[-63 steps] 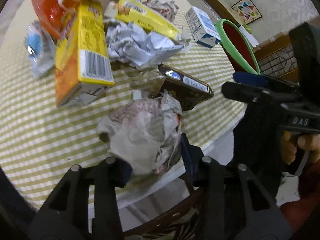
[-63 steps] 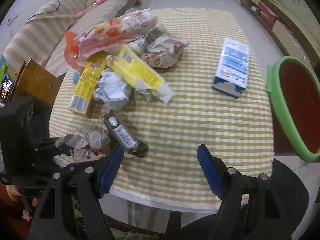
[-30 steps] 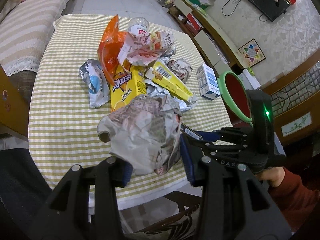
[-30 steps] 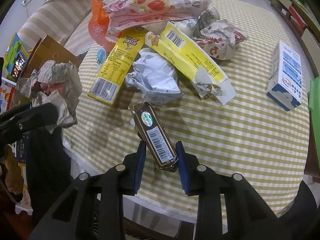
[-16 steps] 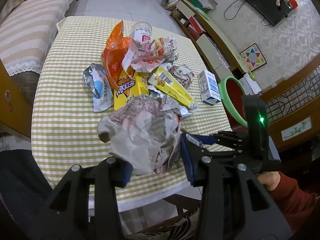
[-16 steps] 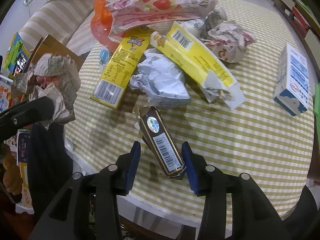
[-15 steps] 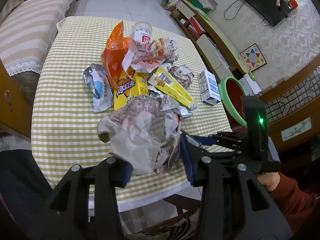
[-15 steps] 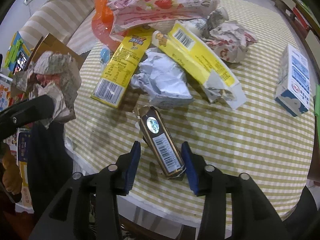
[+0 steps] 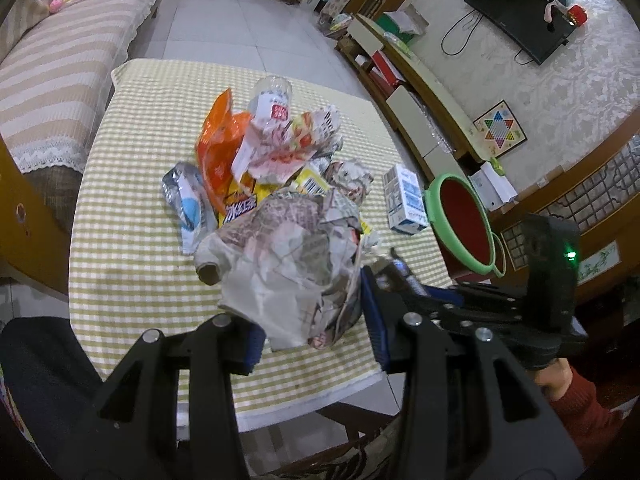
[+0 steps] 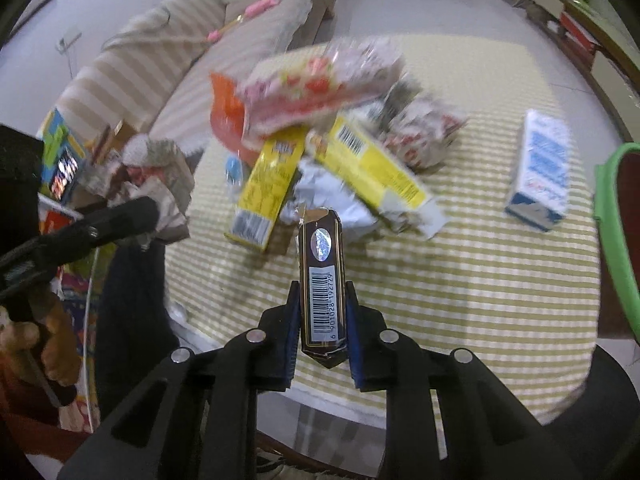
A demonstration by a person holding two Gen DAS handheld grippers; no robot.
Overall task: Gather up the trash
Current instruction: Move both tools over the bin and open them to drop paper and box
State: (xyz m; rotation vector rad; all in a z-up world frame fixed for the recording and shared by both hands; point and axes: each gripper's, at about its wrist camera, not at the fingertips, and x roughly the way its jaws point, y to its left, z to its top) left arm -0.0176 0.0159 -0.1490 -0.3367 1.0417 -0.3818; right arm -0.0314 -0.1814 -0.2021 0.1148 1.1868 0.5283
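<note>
The left gripper has its fingers clamped on a large crumpled ball of newspaper, held above the near edge of the worktop covered in a yellow-green and white checked cloth; the ball hides much of the trash heap behind it. The right gripper has its fingers pressed against both long sides of a dark brown narrow carton with a white barcode label and a silver oval sticker, which stands upright between them above the cloth, its lower tip torn; in the left wrist view this carton is a blur behind the paper ball and hard to make out.

On the worktop the heap holds a yellow flattened box with a barcode, a second long yellow box, a crumpled grey-white sheet of paper, an orange plastic bag, a pink strawberry-printed wrapper that is motion-blurred, a clear plastic bottle with a red label partly buried, and a silver and blue snack packet. A white and blue milk carton lies apart from the heap. Beside the worktop stands a red bin with a green rim, cut off at the frame edge in the right wrist view
</note>
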